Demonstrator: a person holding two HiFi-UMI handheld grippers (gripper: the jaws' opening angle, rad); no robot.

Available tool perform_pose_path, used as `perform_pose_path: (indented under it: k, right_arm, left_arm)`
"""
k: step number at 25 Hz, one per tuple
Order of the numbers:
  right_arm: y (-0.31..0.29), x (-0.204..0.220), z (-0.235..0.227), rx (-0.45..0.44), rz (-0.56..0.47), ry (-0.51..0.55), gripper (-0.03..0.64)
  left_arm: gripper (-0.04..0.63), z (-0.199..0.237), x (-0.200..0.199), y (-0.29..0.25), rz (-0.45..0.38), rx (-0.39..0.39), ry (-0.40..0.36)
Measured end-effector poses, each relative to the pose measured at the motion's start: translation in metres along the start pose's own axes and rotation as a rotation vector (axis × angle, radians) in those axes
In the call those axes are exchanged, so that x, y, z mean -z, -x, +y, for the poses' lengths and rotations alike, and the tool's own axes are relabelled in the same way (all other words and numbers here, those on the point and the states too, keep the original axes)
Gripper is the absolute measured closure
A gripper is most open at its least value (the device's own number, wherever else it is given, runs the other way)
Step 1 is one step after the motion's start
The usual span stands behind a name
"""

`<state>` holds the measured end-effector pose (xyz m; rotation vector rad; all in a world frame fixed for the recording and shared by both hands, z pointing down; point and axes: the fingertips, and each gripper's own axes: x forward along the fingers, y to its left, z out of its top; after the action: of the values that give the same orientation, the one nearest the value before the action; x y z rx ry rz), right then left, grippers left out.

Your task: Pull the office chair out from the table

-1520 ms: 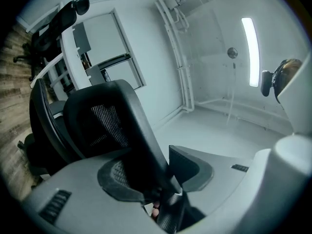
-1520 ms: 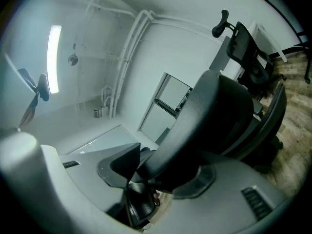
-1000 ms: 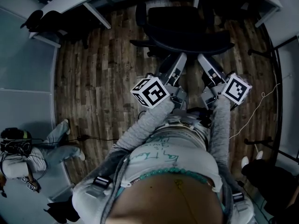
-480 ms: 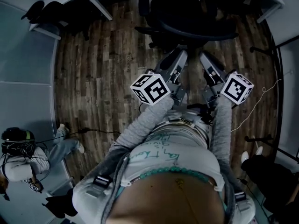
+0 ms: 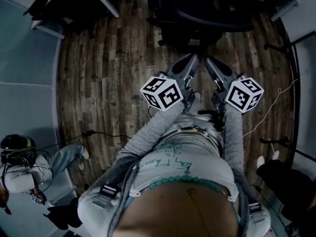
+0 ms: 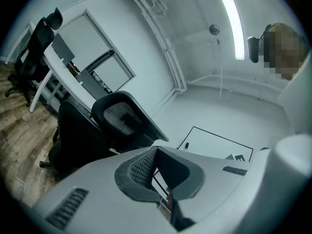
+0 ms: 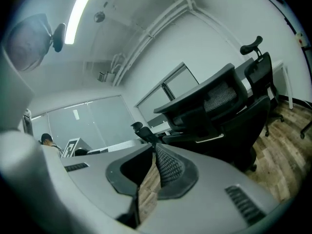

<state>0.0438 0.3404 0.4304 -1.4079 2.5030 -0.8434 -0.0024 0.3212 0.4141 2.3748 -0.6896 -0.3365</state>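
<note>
Off the desk's (image 6: 63, 72) front edge, on the wood-plank floor (image 5: 98, 73), the office chair (image 5: 197, 14) stands clear, its black mesh back toward you. Your left gripper (image 5: 190, 60) and right gripper (image 5: 211, 63) have drawn back from its curved rim. Their fingers (image 6: 141, 167), ribbed rubber in smooth grey shells, have just been closing and now press together on nothing. The pull looks finished.
</note>
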Motion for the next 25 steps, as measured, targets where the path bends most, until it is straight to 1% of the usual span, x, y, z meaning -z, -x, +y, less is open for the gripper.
perform_pose_path:
  k: [4,9,14,22,25]
  right_arm:
    - [0.004,0.005,0.007,0.022,-0.017,0.077,0.584]
    - [0.011,-0.007,0.012,0.015,-0.081,0.142,0.584]
    - [0.019,-0.014,0.009,0.011,-0.068,0.204,0.586]
    - [0.03,-0.028,-0.001,0.024,-0.054,0.32,0.586]
    - [0.032,-0.032,-0.001,0.021,-0.054,0.352,0.586]
  left_arm:
    - [0.584,-0.007,0.007,0.005,0.02,-0.003,-0.069]
    - [0.584,-0.013,0.006,0.001,0.009,-0.026,-0.12]
    - [0.584,-0.022,0.008,-0.01,-0.007,-0.064,-0.152]
    - [0.584,-0.037,0.002,-0.021,-0.044,-0.15,-0.311]
    - [0.584,-0.04,-0.001,-0.024,-0.058,-0.174,-0.357]
